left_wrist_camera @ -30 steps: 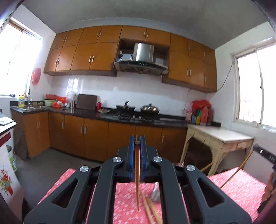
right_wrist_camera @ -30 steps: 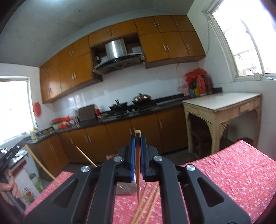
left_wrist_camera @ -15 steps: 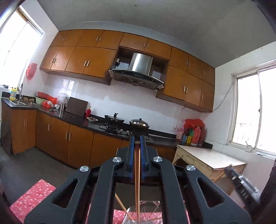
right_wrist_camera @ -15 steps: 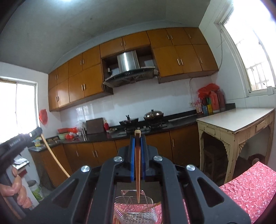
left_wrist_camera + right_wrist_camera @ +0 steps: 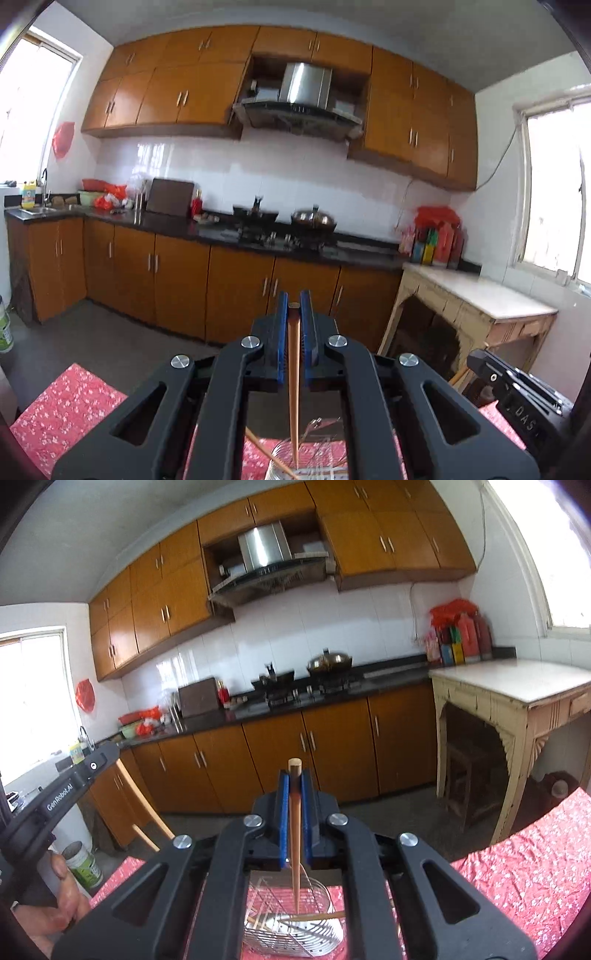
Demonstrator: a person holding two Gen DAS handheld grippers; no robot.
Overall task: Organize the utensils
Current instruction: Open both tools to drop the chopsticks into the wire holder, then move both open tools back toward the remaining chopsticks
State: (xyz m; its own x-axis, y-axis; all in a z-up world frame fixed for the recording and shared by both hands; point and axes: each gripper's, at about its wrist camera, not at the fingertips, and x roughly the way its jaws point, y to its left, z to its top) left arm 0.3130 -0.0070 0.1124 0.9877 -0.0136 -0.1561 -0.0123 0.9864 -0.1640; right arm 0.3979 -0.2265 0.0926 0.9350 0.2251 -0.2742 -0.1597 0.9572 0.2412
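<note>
Your left gripper is clamped on one wooden chopstick, which runs down the centre of the left wrist view with its thin tip low in the frame, over a clear glass cup at the bottom centre. Only this view shows that cup; a second chopstick leans in it, slanting up to the left. At the lower right of the same view you see your right gripper from the side, a sliver of its stick showing beside it.

Your right gripper, seen head-on in the right wrist view, is likewise closed on one chopstick, its blunt end poking above the blue pads and its tip low in the frame, over a wire basket at the bottom centre. Only here is the basket seen plainly; two chopsticks lie across it, nearly flat. At the left edge of this view your left gripper appears with its stick angling down to the right, and your hand below it.

Counted: two held sticks, one in the cup, two in the basket. The red floral tablecloth fills the lower right corner.
</note>
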